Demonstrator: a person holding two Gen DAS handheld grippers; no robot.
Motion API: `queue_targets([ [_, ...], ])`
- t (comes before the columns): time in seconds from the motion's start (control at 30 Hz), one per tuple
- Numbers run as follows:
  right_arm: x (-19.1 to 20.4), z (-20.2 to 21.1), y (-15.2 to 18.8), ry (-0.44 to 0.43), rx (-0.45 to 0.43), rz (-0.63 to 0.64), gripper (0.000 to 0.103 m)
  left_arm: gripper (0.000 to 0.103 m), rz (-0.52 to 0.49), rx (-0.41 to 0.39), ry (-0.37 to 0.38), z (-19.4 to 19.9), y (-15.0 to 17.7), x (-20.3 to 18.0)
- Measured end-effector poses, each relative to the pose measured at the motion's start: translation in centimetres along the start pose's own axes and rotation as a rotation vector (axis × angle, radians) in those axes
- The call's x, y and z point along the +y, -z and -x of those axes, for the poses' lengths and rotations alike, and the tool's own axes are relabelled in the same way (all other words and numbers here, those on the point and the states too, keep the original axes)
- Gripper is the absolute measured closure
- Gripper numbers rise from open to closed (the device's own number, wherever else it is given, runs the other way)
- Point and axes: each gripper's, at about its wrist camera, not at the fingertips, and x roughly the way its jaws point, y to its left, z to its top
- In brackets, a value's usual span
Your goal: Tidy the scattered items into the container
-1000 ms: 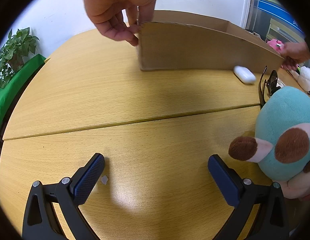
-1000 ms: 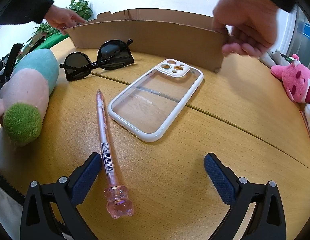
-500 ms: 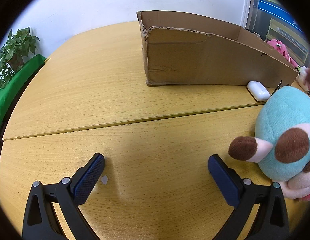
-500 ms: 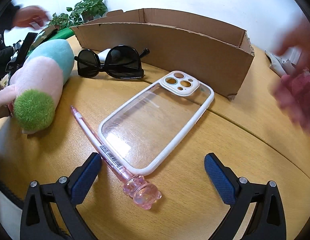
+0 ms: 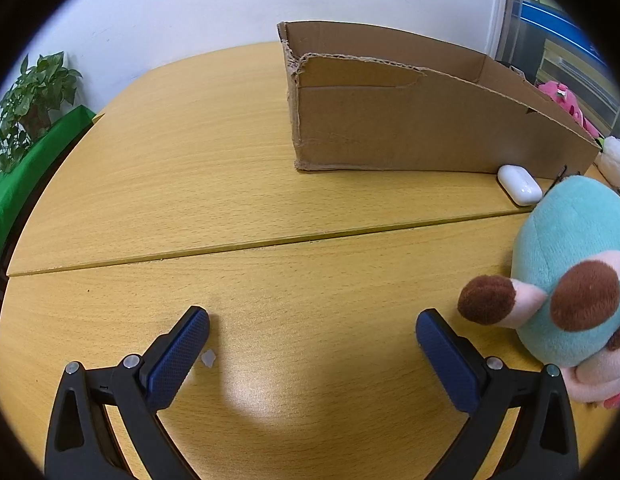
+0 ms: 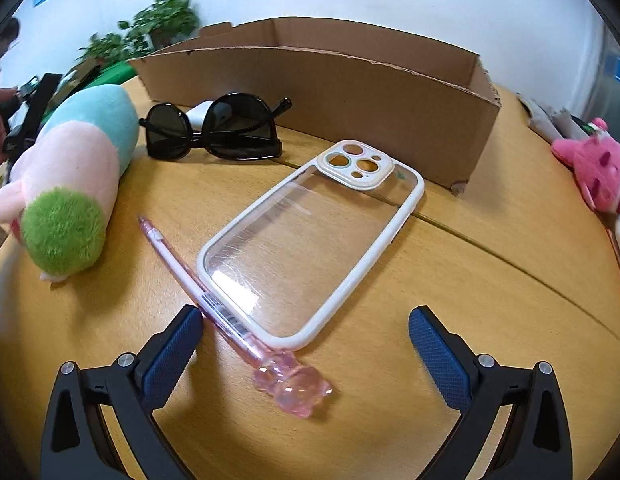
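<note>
Cardboard box [image 6: 317,80], the container, standing open-topped on the wooden table [image 5: 190,184]; what little of its interior is visible shows nothing inside, though most of the floor is hidden behind the near wall. All scattered items lie outside it, placed here relative to the box: white earbud case [image 5: 519,190] just in front of its long wall, partly hidden behind the black sunglasses [image 6: 218,130] in the right wrist view; clear phone case [image 6: 310,240] in front of the box's near corner, camera end almost at the wall; pink pen [image 6: 230,312] farther out, its barrel running under the phone case's edge; teal-and-pink plush toy [image 6: 74,172] in front of the box's other end, also at the right margin of the left wrist view. Left gripper [image 5: 311,354] spread wide over bare table, holding nothing, a small white scrap [image 5: 208,357] beside its left finger. Right gripper [image 6: 302,348] likewise spread and empty, straddling the pen's bear-shaped end. Judged progress: none of the tidying appears done; every visible item remains to be moved into the box
</note>
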Motion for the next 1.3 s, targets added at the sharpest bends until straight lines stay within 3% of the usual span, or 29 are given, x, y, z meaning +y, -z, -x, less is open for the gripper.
queue_targets([
  [0.5,0.2,0.1,0.1,0.014,0.007,-0.026,0.0,0.0,0.025,0.002,-0.018,0.1,0.9,0.1],
  [0.73,1.2,1.9,1.6,-0.069,0.193,0.044,0.0,0.0,0.073,0.002,-0.054,0.4,1.3,-0.1],
  [0.83,0.8,3.6,2.8,-0.135,0.301,-0.037,0.0,0.0,0.09,0.002,-0.067,0.4,1.4,-0.2],
  [0.97,0.0,5.7,3.4,-0.1,0.374,-0.181,0.0,0.0,0.108,0.001,-0.082,0.5,1.4,-0.4],
  [1.17,-0.4,9.8,2.0,-0.012,0.306,-0.343,0.0,0.0,0.111,0.004,-0.08,0.8,1.7,-1.0],
  [1.3,-1.0,12.2,-1.8,0.045,0.19,-0.415,0.0,0.0,0.103,0.125,-0.063,1.3,1.7,-1.8],
])
